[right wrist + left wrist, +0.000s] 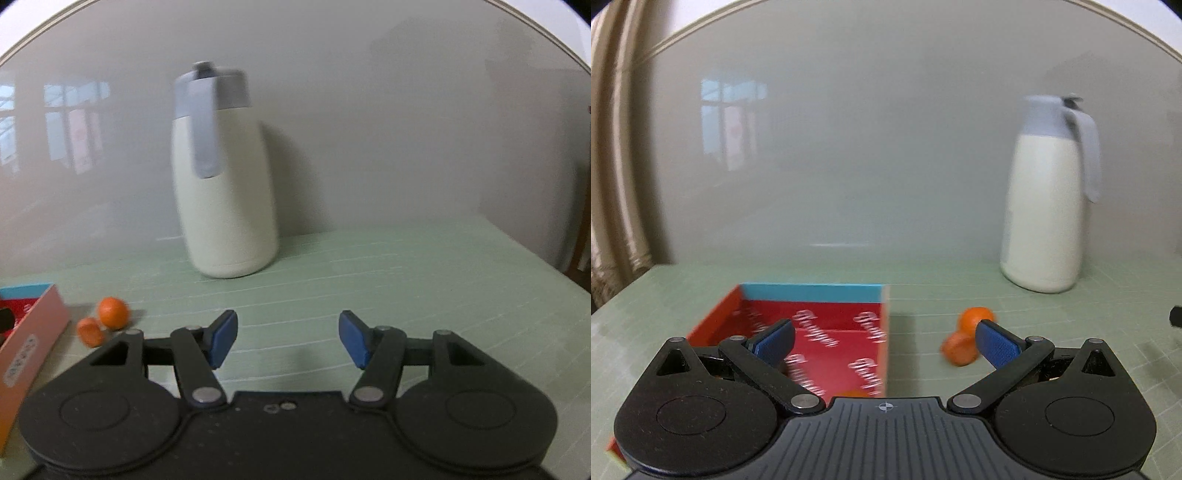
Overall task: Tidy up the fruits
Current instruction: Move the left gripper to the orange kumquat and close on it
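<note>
Your left gripper (884, 341) and right gripper (288, 338) both gape wide, empty. Two oranges (964, 338) sit loose beside the red box (827, 332), mid-tabletop; a careless nudge rolls them away.

Both my grippers stand open with nothing between the pads.

My left gripper (884, 341) tilts a little downward, its blue fingertips (775, 339) spread wide, black linkage arms angled outward from the ribbed body. My right gripper (288, 338) points slightly downward too, its blue pads (223, 338) set apart at a narrower gap than the left, facing each other with no contact on anything. Both views are softly blurred.
</note>
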Available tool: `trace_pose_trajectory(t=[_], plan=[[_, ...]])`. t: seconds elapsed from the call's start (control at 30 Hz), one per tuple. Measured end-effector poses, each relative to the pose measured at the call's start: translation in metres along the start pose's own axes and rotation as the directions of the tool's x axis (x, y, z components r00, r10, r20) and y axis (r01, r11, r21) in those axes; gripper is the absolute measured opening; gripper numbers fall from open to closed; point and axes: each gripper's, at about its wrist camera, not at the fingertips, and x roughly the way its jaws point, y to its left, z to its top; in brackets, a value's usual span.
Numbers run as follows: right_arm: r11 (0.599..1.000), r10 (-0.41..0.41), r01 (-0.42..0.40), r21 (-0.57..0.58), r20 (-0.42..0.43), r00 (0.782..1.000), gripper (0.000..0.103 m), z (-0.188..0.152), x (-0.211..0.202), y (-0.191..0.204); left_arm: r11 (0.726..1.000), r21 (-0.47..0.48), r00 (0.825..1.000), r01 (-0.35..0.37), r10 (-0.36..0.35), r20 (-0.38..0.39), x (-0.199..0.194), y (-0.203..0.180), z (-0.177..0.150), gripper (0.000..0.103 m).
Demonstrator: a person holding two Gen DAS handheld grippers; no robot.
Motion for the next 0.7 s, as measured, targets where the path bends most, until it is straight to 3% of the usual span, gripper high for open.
trace_pose_trajectory(t=[0.4,0.57,0.7], plan=[[0.992,-0.104,0.104,0.077,-0.008,0.995,0.061,0.005,0.024,-0.048,0.995,0.054,0.995,0.080,-0.076,-0.070,0.045,-0.067,0.004,0.102],[0.990,-0.114,0.117,0.081,-0.040,0.993,0.061,0.007,0.039,-0.059,0.994,0.085,0.994,0.068,-0.061,-0.090,0.066,-0.088,0.010,0.102],[0.984,-0.144,0.147,0.100,-0.036,0.989,0.062,0.009,0.047,-0.066,0.995,0.085,0.991,0.059,-0.048,-0.121,0.083,-0.092,0.014,0.088]])
